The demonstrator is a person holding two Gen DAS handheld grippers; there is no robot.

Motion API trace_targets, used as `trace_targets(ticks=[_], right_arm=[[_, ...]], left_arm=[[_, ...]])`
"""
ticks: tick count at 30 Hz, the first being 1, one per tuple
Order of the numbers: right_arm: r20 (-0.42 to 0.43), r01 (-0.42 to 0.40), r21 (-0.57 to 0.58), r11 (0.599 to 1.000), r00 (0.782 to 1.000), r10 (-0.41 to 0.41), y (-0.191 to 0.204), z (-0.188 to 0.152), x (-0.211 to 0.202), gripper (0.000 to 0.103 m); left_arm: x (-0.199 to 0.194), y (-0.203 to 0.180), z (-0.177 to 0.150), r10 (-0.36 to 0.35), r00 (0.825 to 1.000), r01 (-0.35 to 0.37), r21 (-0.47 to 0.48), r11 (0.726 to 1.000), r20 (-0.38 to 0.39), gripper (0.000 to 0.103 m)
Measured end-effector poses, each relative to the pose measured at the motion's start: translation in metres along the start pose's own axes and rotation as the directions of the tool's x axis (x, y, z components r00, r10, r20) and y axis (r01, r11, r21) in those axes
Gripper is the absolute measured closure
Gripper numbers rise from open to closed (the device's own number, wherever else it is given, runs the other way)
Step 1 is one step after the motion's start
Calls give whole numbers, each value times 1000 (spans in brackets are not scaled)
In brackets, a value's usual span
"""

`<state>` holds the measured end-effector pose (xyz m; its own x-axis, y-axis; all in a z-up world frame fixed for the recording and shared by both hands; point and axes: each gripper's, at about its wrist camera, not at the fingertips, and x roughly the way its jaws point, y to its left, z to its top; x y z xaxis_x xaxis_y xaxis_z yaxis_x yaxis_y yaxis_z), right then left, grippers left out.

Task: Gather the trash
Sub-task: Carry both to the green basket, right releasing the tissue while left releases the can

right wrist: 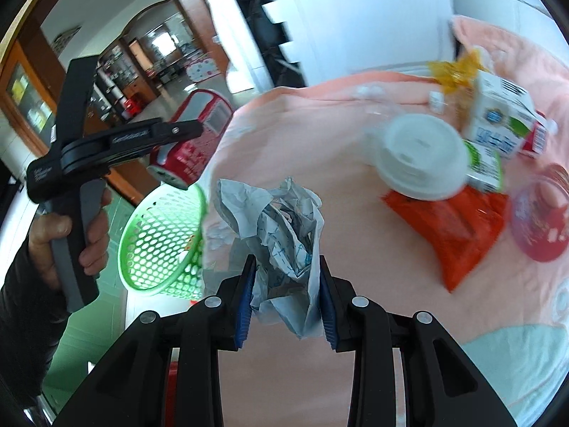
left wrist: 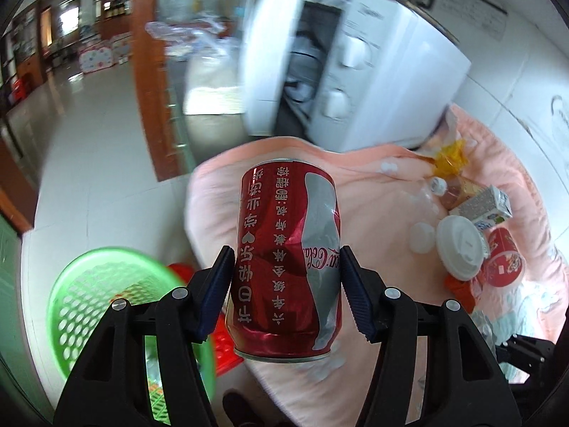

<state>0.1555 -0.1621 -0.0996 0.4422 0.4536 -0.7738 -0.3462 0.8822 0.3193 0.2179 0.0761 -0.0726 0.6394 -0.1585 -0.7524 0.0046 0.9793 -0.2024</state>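
My left gripper (left wrist: 286, 284) is shut on a dented red cola can (left wrist: 286, 256), held in the air beyond the table's left edge. It also shows in the right wrist view (right wrist: 192, 135), above a green mesh basket (right wrist: 160, 242). The basket shows in the left wrist view (left wrist: 96, 295) below and left of the can. My right gripper (right wrist: 286, 295) is shut on a crumpled ball of paper (right wrist: 281, 235), over the pink cloth (right wrist: 355, 249).
On the pink cloth lie a white cup lid (right wrist: 423, 156), a milk carton (right wrist: 501, 117), an orange packet (right wrist: 458, 227), a red plastic cup (right wrist: 540, 213) and a yellow wrapper (right wrist: 458, 67). A white microwave (left wrist: 355, 71) stands behind. A red basket (left wrist: 227, 345) sits by the green one.
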Motion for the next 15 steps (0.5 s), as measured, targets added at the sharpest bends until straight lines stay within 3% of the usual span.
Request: trace_targets(ticks=[15], right_arm=[[-69, -103, -167, 981, 993, 93, 93, 35, 58, 71]], left_arm=[[-50, 114, -46, 168, 986, -163, -174, 971, 12, 44]])
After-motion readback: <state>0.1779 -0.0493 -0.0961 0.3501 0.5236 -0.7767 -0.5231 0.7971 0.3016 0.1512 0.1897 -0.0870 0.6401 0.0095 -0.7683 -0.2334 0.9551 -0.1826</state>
